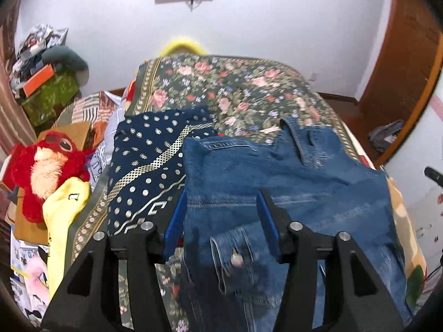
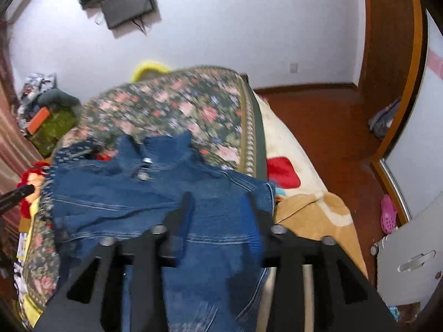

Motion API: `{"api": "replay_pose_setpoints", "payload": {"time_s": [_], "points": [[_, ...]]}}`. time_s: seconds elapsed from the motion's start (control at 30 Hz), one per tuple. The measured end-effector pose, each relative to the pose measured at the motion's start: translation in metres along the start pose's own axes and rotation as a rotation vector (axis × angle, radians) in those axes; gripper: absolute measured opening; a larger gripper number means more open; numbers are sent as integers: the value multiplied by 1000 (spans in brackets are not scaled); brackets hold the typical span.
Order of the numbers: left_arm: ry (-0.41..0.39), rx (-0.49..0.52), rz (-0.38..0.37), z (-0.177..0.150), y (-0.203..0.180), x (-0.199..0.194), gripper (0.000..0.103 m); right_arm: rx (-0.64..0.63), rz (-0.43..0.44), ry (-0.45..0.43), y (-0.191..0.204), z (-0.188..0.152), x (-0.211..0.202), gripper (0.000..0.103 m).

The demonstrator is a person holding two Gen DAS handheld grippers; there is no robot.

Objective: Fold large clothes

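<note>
A blue denim jacket [image 1: 290,182] lies partly folded on the bed, with a buttoned cuff [image 1: 235,260] turned up near its front edge. My left gripper [image 1: 221,210] hovers over the jacket's left part with its blue pads [image 1: 174,221] apart and not pressing the cloth. In the right wrist view the same jacket [image 2: 133,193] shows its collar and metal buttons. My right gripper [image 2: 218,210] stands open above the jacket's right edge, and nothing is pinched between its fingers.
A floral bedspread [image 1: 235,88] covers the bed. A navy dotted garment [image 1: 144,160] lies left of the jacket. A red plush toy [image 1: 41,166], yellow cloth [image 1: 63,221] and boxes crowd the left side. A cream blanket [image 2: 313,207], wooden floor and pink shoe [image 2: 387,215] lie to the right.
</note>
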State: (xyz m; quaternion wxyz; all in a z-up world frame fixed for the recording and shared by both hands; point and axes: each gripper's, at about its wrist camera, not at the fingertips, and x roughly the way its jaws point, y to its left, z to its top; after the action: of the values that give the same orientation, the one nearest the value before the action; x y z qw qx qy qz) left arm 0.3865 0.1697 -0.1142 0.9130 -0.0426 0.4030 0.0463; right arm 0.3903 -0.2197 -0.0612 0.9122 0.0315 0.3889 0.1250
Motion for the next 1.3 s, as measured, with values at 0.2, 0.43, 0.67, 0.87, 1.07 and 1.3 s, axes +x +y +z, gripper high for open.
{"api": "replay_pose_setpoints", "payload": {"time_s": [0.2,0.43,0.67,0.87,1.07,1.3], "points": [[-10,21,-41,-31,-3,-39,66,-40,45,-52,21,-15,-44,76],[45,-31,-96,-82,8,-60,74,-73,59,-24,30,-45,-71,90],[133,-99,-137,-138,25,-57,74,-65,87,79,29,-88,-72,96],[243,-185,-160,-188,41,-35,74,-4,85,198,19,-128,-56,96],[344,-257,-175,-228,46,-12,74,82,73,247,3,-151,-59,96],[408,-366,-235,-258,45,9,74,102,13,223,-13,-161,-86,96]]}}
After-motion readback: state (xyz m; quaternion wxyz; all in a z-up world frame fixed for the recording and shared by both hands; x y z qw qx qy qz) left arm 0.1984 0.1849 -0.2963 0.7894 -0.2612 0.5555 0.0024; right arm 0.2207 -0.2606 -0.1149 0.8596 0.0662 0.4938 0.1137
